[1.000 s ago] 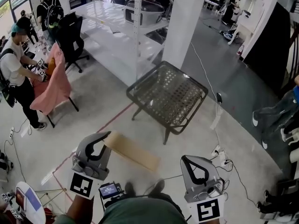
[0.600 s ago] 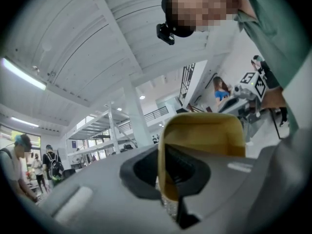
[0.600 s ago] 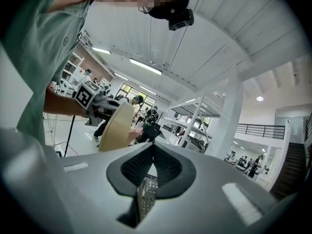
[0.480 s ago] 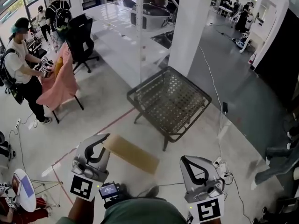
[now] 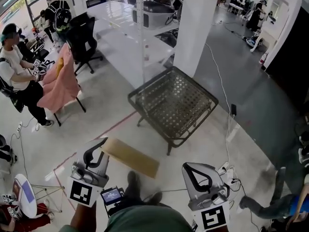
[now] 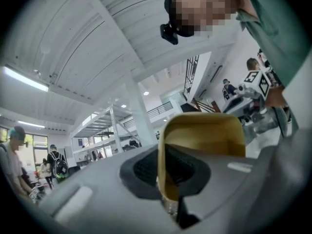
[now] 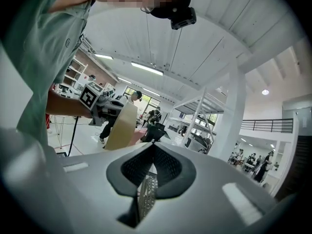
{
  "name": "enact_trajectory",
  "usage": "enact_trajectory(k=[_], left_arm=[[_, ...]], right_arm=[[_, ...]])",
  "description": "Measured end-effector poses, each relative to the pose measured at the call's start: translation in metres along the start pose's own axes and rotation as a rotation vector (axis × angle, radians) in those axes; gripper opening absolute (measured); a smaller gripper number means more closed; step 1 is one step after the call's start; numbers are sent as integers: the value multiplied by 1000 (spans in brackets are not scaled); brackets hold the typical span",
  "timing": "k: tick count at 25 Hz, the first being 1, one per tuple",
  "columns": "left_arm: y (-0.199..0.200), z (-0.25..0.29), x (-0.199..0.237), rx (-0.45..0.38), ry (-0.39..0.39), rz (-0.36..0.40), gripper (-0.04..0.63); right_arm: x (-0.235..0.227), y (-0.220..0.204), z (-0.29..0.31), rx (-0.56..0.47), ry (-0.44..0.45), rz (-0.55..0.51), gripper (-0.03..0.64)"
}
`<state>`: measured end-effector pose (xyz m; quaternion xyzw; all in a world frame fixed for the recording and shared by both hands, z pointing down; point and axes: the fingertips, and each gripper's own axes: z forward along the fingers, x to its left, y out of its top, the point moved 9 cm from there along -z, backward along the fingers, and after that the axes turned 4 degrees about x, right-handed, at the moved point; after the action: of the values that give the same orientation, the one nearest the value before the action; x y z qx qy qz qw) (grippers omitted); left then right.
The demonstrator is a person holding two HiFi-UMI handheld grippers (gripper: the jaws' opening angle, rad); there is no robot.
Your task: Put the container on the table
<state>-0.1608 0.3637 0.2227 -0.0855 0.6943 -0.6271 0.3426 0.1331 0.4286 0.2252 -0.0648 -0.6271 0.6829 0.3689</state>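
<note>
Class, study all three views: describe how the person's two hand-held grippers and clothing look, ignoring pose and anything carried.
The left gripper and right gripper both have pale grey moulded bodies with black linings round the jaws. Perforated metal pads face the jaws. Each carries a white cube printed with black square markers. The person wears a green top.

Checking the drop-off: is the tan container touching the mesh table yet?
Apart. The head view shows the container, held by the left hand-held gripper, short of the table, with bare floor between them.
</note>
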Motion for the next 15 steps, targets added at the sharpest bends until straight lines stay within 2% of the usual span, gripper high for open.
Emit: enact_trajectory(k=[8, 11, 15], left_arm=[[-10, 60, 17, -35, -105, -14, 12], [-16, 74, 35, -55, -148, -5, 12], [-28, 83, 72, -73, -163, -14, 12]], right_arm=[[-21, -4, 22, 47, -73, 10, 6], [-21, 1, 39, 61, -113, 33, 6], [-15, 16, 71, 69, -134, 14, 6]])
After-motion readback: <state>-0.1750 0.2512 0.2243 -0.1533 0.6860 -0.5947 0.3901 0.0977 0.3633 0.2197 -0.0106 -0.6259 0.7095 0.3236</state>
